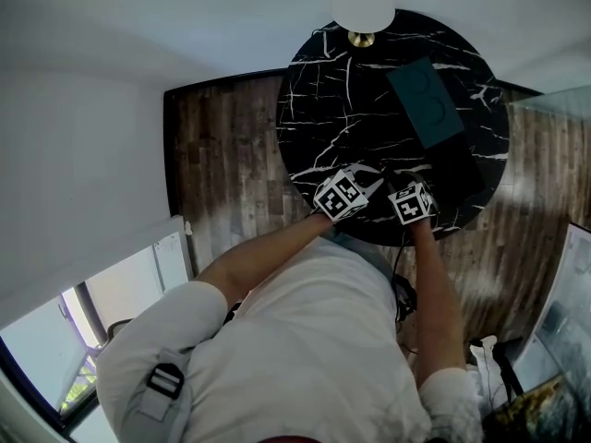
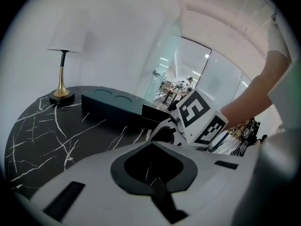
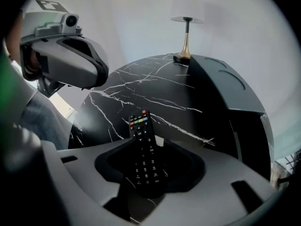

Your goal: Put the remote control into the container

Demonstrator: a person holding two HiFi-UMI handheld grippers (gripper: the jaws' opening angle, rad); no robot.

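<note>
- The right hand-held gripper (image 3: pixel 149 178) grips the remote control (image 3: pixel 144 149) at the lower centre of its view, buttons up, coloured keys at the far end.
- The left hand-held gripper (image 2: pixel 153 168) has its jaws together, nothing between them.
- Further off on the black marble bench (image 1: pixel 342 90), the teal container (image 1: pixel 425 102) lies at the upper right of the head view.
- A lamp (image 1: pixel 363 7) stands at the top edge.

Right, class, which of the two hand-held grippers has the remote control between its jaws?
The right hand-held gripper: the remote control sits between its jaws; the left hand-held gripper has nothing between its own.
</note>
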